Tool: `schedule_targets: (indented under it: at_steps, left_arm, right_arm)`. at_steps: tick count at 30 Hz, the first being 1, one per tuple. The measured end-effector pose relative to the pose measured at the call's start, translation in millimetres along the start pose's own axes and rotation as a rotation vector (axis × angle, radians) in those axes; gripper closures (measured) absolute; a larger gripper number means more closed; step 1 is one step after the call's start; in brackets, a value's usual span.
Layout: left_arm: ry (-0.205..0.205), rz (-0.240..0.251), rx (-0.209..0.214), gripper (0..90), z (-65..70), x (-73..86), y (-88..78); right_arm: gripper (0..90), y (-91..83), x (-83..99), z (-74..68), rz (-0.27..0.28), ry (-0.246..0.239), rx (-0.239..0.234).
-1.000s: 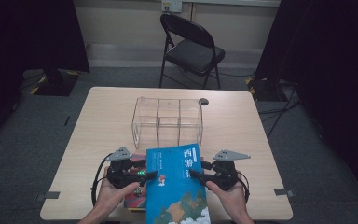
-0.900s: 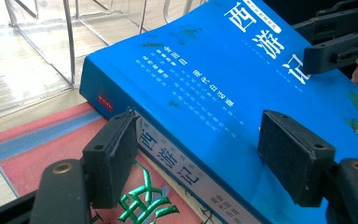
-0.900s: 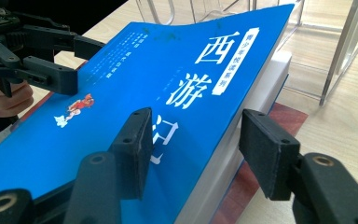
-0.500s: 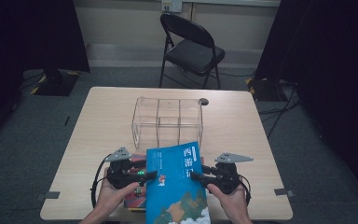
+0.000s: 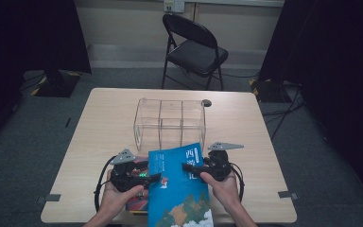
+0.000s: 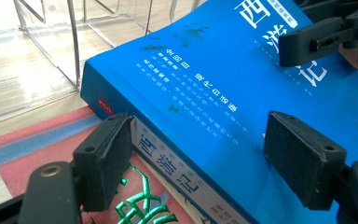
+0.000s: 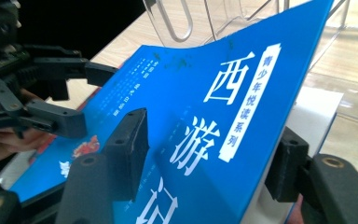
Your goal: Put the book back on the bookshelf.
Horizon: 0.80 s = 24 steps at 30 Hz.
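Lifting blue book off red book, lower centre of high view. Left hand-held gripper astride spine, right hand-held gripper astride cover; both just widening, unclamped. Next: firm clamp, then clear rack.

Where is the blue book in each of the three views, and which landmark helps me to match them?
High view: the blue book lies at the table's near edge, between the two grippers.
Left gripper view: it runs across the picture's middle and right, resting on a red book.
Right gripper view: its cover rises through the centre.
Shared landmark: the clear plastic organizer just beyond the book.
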<state>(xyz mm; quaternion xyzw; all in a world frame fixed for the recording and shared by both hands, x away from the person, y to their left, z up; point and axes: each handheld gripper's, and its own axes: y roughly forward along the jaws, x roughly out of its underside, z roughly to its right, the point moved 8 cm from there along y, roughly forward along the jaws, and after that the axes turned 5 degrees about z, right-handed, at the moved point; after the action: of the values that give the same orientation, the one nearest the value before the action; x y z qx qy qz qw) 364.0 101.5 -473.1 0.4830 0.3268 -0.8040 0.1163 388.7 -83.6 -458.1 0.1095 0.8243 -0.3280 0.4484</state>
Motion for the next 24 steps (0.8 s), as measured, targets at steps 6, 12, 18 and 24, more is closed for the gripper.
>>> schedule_targets:
  at_steps: [6, 12, 18, 24]
  left_arm:
    - [0.006, 0.006, 0.015, 23.7, -0.5, 0.1, -0.4]
    - [0.003, -0.002, 0.016, 23.7, -1.3, -0.4, -0.1]
    - [0.006, 0.017, 0.012, 24.7, -4.7, -1.6, 0.9]
    - [-0.017, 0.026, 0.014, 26.0, -6.3, -2.6, 0.7]
  right_arm:
    - [55.3, -8.5, 7.9, -4.8, -0.018, 0.024, -0.067]
    - [55.9, 1.1, 4.1, -4.8, -0.03, 0.035, -0.104]
    - [61.6, 16.8, -2.7, -7.5, -0.07, 0.03, -0.14]
    - [76.3, 10.0, -8.3, -15.6, -0.03, -0.015, -0.172]
